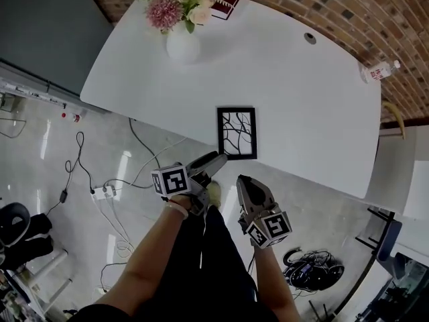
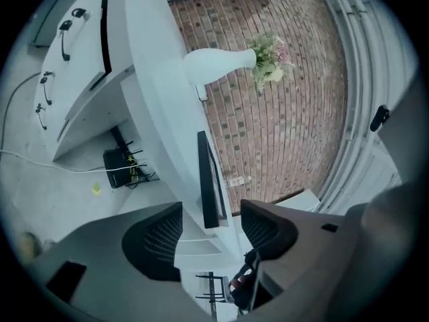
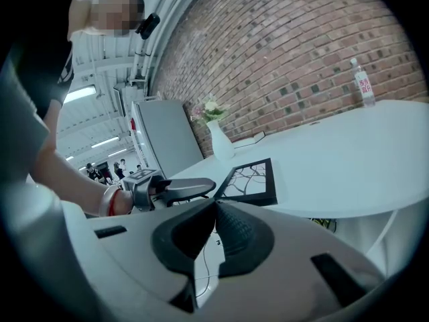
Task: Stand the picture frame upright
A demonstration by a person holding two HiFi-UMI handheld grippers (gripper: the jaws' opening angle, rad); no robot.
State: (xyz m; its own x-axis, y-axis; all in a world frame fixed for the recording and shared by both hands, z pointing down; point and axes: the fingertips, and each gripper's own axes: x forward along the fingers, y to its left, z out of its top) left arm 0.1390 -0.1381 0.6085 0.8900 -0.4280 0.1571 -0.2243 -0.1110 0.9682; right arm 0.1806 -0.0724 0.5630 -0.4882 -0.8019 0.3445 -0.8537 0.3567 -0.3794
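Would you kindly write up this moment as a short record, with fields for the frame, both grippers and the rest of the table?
picture frame: lying flat near the front edge of the white table, not yet upright
left gripper: open, jaws on either side of the frame's near corner, pads not pressing
right gripper: shut, empty, off the table's edge
also on table: vase of flowers, book, bottle

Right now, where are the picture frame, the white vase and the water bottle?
picture frame [image 1: 236, 133], head view, middle of its pictured panel.
white vase [image 1: 183, 47], head view, on its round body.
water bottle [image 1: 379, 71], head view, on its label.
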